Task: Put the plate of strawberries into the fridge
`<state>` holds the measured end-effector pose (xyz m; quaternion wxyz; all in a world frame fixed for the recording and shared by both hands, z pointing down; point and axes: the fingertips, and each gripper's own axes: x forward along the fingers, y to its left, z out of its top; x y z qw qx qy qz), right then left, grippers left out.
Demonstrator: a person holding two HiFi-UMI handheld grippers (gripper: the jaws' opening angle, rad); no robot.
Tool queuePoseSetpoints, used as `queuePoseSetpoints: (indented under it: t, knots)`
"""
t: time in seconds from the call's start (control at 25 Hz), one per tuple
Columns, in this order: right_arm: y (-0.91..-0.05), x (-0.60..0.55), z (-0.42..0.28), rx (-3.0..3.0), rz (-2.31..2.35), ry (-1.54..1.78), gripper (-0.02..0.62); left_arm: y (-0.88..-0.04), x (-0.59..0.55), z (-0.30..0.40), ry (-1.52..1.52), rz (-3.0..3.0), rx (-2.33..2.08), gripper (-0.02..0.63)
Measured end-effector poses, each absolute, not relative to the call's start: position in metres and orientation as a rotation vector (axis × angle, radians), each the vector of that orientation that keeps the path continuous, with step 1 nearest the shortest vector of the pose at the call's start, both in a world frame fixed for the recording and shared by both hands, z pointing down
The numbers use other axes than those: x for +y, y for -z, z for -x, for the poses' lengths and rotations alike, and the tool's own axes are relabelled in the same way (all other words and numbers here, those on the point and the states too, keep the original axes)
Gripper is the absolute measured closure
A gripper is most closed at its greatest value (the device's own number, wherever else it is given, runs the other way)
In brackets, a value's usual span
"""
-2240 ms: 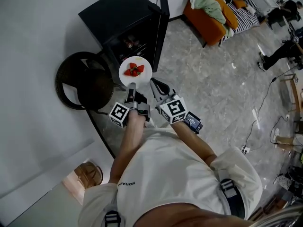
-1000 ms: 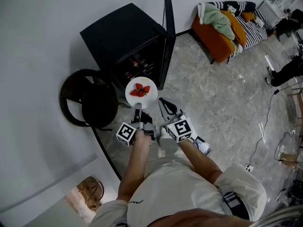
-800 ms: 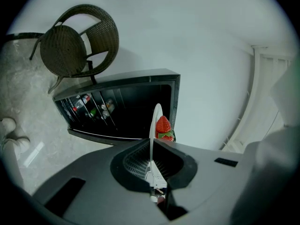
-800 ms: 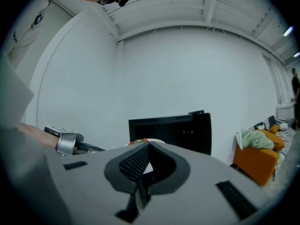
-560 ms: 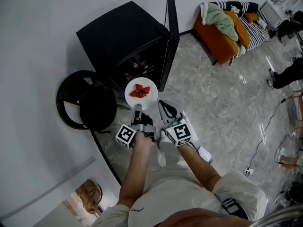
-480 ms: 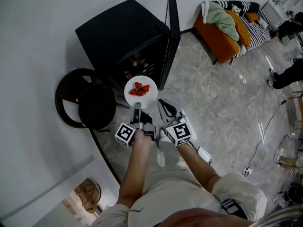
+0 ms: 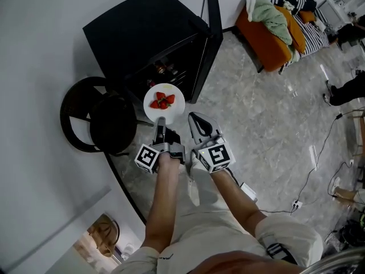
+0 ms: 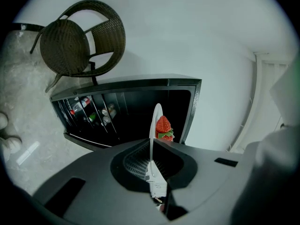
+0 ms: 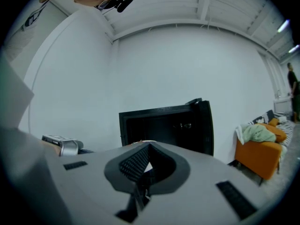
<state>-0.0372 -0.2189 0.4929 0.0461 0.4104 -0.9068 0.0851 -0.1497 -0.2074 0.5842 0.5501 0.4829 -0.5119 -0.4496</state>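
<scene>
A white plate (image 7: 153,108) with red strawberries (image 7: 163,101) hangs level just before the open front of the black fridge (image 7: 137,33). My left gripper (image 7: 160,123) is shut on the plate's near rim. In the left gripper view the plate (image 8: 155,121) shows edge-on between the jaws of the left gripper (image 8: 152,150), with a strawberry (image 8: 162,125) beside it and the fridge (image 8: 126,109) behind. My right gripper (image 7: 194,120) stays just right of the plate, shut with nothing in it. The right gripper view looks past the right gripper (image 9: 145,165) at the fridge (image 9: 164,125).
The fridge door (image 7: 212,36) stands open to the right of the opening. Bottles (image 7: 162,68) sit on the shelves inside. A dark wicker chair (image 7: 94,116) stands left of the fridge. An orange sofa (image 7: 268,24) with clothes is at the far right.
Both grippers and the plate have sunk a little and come nearer the fridge's open front. The left gripper's hold on the rim is unchanged.
</scene>
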Motion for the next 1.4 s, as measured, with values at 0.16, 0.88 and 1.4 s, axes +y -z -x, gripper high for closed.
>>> queuePoseSetpoints:
  t: [0.16, 0.88, 1.4]
  knots:
    - [-0.502, -0.224, 0.043, -2.77, -1.267, -0.263, 0.583, -0.599, -0.218, 0.152, 1.072, -1.135, -1.212, 0.597]
    - [-0.534, -0.222, 0.041, -2.747, -1.251, -0.25, 0.583, -0.666, -0.255, 0.15, 1.041, -1.122, -1.238, 0.597]
    - [-0.562, -0.216, 0.043, -2.759, -1.226, -0.282, 0.583, -0.719, -0.288, 0.143, 1.071, -1.066, -1.229, 0.597]
